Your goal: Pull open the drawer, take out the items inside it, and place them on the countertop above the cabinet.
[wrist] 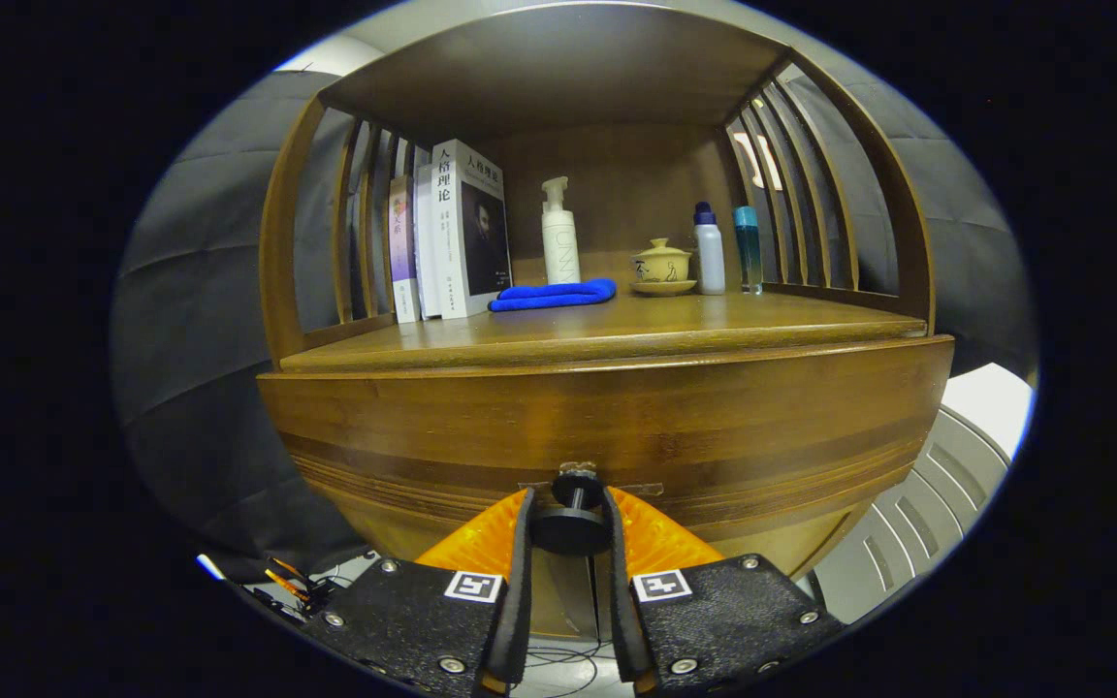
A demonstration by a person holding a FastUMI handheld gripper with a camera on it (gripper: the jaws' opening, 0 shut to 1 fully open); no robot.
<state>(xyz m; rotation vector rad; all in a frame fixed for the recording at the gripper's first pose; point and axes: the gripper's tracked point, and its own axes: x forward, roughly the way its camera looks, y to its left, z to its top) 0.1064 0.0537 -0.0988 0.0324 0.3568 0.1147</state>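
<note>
Gripping drawer knob (569,514), gripper (567,504) fingers closed on it, stem pointing straight outward

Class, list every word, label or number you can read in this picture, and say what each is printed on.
"人格理论": on the spine of the large white book.
Pump bottle: vertical lettering, too blurred to read.
Thinner book beside it: spine text too small to read.
Gripper, jaws shut on the drawer knob: square coded markers only, no words.
</note>
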